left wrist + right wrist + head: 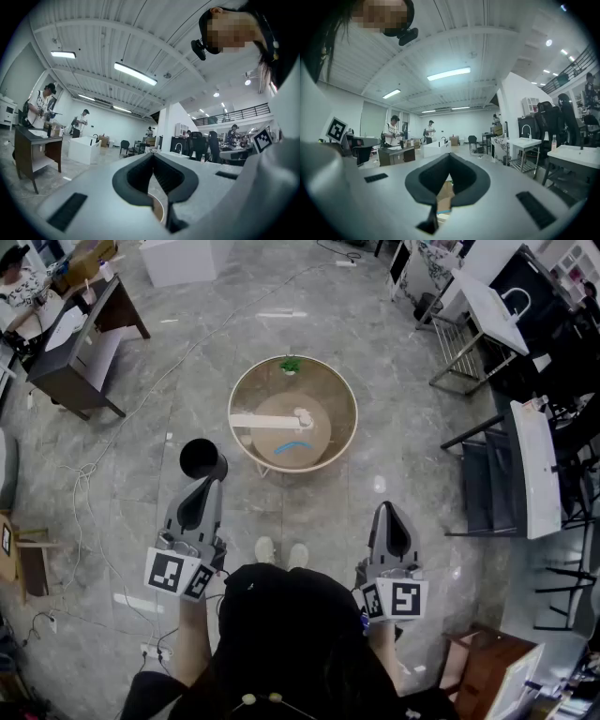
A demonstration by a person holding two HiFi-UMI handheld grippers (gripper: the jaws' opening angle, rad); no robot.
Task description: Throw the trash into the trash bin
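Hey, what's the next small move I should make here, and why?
Probably open the right gripper and reach it toward the white wad on the round table. Both grippers are shut and empty, the left gripper is beside the black bin, and nothing has been picked up yet.

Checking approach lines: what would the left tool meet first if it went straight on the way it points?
Probably nothing near. The left tool points level, and the black bin at its tip seems to sit lower, on the floor. Its own view shows open room ahead.
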